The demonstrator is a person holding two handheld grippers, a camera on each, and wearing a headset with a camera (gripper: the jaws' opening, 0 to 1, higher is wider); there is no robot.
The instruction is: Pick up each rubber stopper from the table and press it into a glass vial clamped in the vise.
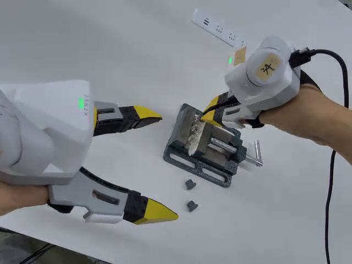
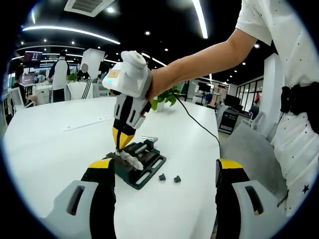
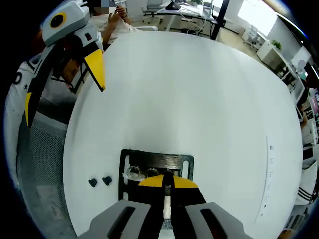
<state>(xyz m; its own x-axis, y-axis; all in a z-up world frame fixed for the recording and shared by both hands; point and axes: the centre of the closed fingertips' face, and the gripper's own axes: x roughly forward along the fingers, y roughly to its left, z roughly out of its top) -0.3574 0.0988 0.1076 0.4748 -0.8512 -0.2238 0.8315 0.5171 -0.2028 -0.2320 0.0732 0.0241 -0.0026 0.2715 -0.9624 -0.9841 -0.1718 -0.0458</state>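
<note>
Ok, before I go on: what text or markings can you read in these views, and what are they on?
"XENSE": small lettering beside the green light on the left gripper housing; faint, not certain.
Handwritten mark, perhaps "34": on the round tan sticker atop the right gripper; not sure.
Power strip: markings too small to read.
Tan tag beside the right gripper: too blurred to read.

We see a long white power strip (image 1: 220, 28) at the top of the frame, on a big white table (image 1: 110, 55).
</note>
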